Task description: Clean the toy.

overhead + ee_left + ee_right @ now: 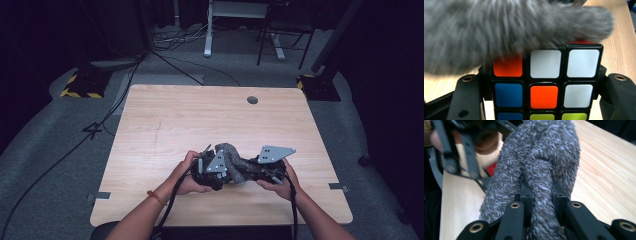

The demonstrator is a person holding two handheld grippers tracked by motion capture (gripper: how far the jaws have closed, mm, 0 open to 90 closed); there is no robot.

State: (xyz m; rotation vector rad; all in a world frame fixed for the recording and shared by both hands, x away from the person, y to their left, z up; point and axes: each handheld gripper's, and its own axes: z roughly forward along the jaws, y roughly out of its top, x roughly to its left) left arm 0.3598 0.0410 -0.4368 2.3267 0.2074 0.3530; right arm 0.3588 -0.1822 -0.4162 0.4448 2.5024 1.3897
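Left tongs clamped on Rubik's cube | right tongs pinching fuzzy grey sock | sock drapes over cube's top, reaching rightward across the tabletop to right tongs

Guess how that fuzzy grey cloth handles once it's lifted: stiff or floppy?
Probably floppy: the grey cloth bunches where the right claw pinches it and drapes over the cube. Likely light for its bulk, given the fluffy pile. The fuzz should resist slipping.
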